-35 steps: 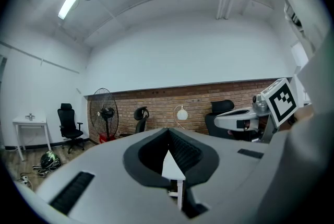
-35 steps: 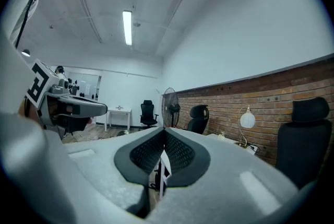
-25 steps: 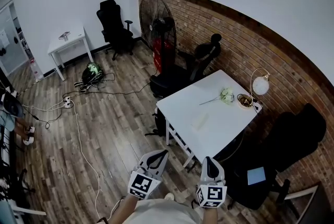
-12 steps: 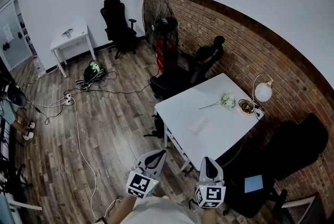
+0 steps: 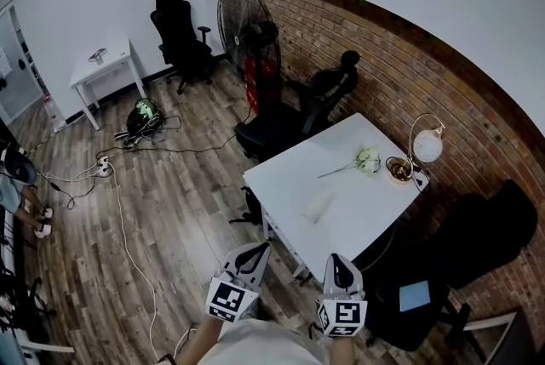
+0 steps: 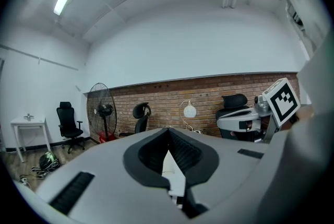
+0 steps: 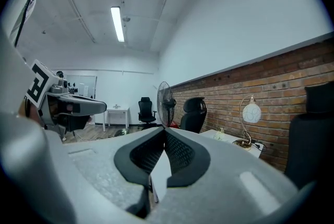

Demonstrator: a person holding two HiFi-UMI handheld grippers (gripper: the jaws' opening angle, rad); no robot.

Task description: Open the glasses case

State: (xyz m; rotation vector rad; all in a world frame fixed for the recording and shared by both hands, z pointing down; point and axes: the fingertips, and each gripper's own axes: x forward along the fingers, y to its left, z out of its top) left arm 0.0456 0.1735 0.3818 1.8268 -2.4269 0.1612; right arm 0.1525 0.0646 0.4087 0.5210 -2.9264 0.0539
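Since a second ago the white table [image 5: 285, 176] and the standing fan [image 5: 243, 19] have slid slightly to the left in the head view. Both grippers sit where they were, low at the bottom edge and side by side.

The left gripper [image 5: 254, 251] has its jaws pressed together with nothing between them. The right gripper [image 5: 338, 263] is clenched the same way and is just as empty. Both point toward the near corner of the table and are well short of it.

On the tabletop lies a pale, flat glasses case [image 5: 319, 206], closer to the near left edge than to the wall and lying alone. It is well apart from both grippers, and from here I cannot tell how its lid sits. Farther back on the table is a flower sprig [image 5: 362, 159]. Beyond that, by the wall, a small dish [image 5: 398, 166] sits beside a globe lamp [image 5: 426, 142].

A black office chair [image 5: 481, 227] stands to the right of the table and another black chair [image 5: 328, 91] stands behind it, against the brick wall [image 5: 409, 70]. Cables [image 5: 119, 185] trail across the wooden floor [image 5: 179, 219]. At the far end, a small white side table [image 5: 102, 65] stands near a third chair [image 5: 179, 36].
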